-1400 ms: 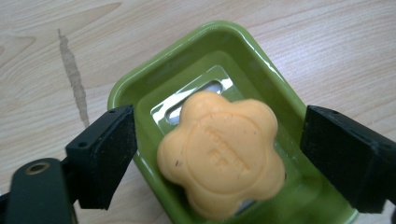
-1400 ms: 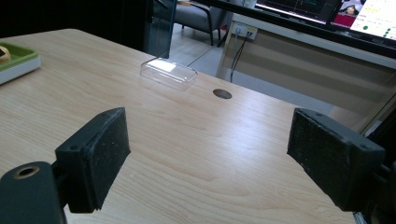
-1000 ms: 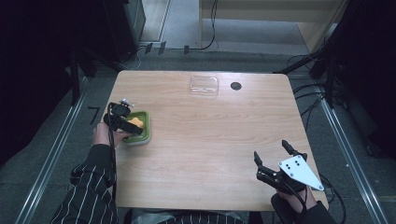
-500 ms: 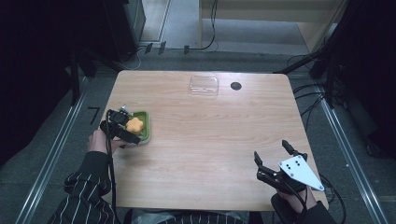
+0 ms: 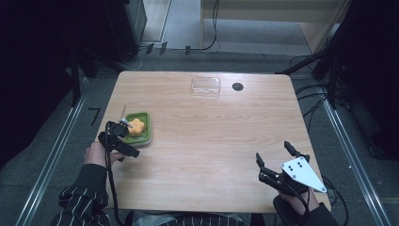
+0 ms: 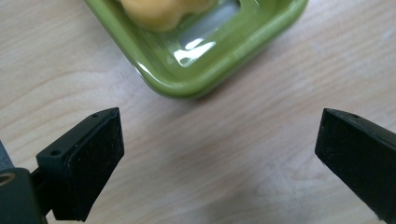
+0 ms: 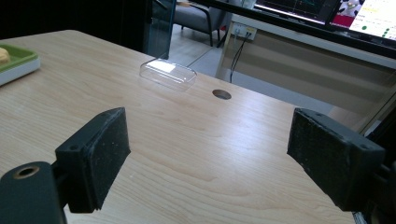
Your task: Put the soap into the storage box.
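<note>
Clear lid (image 5: 205,86) beside table hole (image 5: 237,86)

the left gripper (image 5: 123,141) has drawn back toward the person, off the green tray (image 5: 142,137) it reached over a second ago, its jaws now spread just short of the tray's corner.

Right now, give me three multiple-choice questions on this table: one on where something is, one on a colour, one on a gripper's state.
1. Where is the clear plastic lid?
A. far edge, beside the round hole
B. inside the tray
C. in the right gripper

2. What colour is the tray holding the orange food?
A. white
B. green
C. blue

3. How is the left gripper?
A. shut on the tray
B. open, short of the tray
C. holding the lid

Answers: A, it lies next to the hole; B, its rim is green; B, bare wood shows between its jaws.
</note>
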{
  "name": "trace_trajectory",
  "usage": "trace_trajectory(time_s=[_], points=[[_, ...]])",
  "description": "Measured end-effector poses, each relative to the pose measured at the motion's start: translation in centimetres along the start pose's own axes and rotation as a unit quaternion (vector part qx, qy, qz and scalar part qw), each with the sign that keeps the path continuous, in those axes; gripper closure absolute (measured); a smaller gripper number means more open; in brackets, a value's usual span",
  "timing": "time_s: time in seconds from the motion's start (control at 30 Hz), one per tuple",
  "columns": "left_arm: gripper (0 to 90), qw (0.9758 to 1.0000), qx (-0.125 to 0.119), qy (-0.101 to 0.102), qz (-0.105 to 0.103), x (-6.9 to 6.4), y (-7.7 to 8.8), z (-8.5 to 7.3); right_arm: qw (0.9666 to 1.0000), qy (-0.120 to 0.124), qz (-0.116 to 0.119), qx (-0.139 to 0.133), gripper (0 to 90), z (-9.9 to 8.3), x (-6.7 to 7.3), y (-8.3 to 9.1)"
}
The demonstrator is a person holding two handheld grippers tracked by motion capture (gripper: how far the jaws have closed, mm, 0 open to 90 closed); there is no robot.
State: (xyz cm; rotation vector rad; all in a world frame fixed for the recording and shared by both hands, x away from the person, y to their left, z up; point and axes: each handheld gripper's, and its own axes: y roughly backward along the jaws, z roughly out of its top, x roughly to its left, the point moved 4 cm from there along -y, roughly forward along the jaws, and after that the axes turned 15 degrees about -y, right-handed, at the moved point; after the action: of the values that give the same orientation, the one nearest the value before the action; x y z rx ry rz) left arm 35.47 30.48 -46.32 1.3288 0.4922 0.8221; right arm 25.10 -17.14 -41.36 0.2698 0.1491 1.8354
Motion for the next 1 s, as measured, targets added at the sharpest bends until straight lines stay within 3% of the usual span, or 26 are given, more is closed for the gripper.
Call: trace_trajectory(time_s=[0.77, 1.0], points=[[1.6, 0.9992, 0.021, -0.027, -0.018, -3.9, -0.4, -3.7, 1.0000, 0.000, 0.000, -0.001, 13.3, 0.0, -0.1, 0.0], [1.6, 0.9994, 0.017, -0.028, -0.015, -4.0, -0.4, -3.9, 1.0000, 0.000, 0.000, -0.002, 13.3, 0.0, -0.1, 0.1]])
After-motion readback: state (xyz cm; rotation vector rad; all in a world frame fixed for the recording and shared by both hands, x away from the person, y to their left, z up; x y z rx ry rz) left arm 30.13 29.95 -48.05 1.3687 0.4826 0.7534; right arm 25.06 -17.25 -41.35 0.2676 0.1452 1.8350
